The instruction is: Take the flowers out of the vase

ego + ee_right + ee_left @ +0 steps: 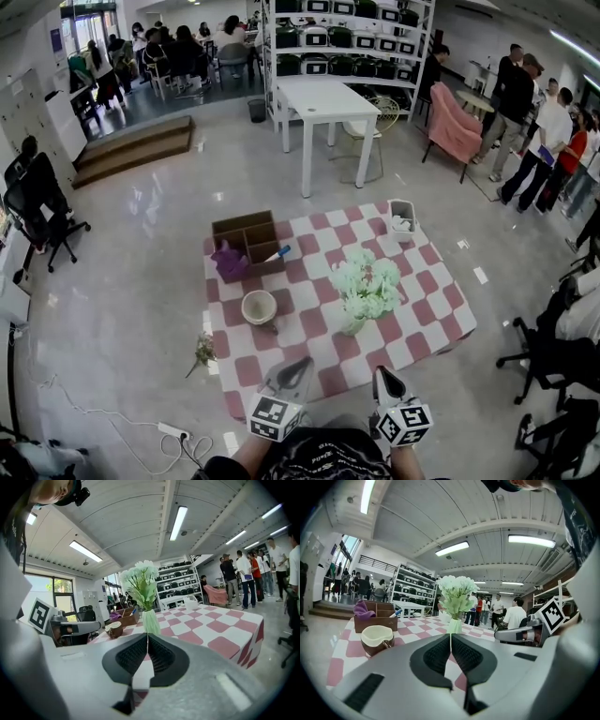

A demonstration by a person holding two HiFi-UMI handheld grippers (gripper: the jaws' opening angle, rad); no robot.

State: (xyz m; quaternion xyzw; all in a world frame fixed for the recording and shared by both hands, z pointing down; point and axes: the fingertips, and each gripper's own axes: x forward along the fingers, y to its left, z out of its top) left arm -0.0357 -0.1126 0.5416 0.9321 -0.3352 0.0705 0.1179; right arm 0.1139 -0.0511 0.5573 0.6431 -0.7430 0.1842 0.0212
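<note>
A bunch of pale white-green flowers point(366, 279) stands in a small light green vase point(353, 325). The vase is near the middle of the low bench with the pink and white checked cloth point(431, 309). The left tongs point(302, 364) and the right tongs point(382, 373) are both shut tight, with nothing in them. They sit side by side at the near edge and point at the vase. I think that is so one can hold the vase while the other pulls the flowers out.
</note>
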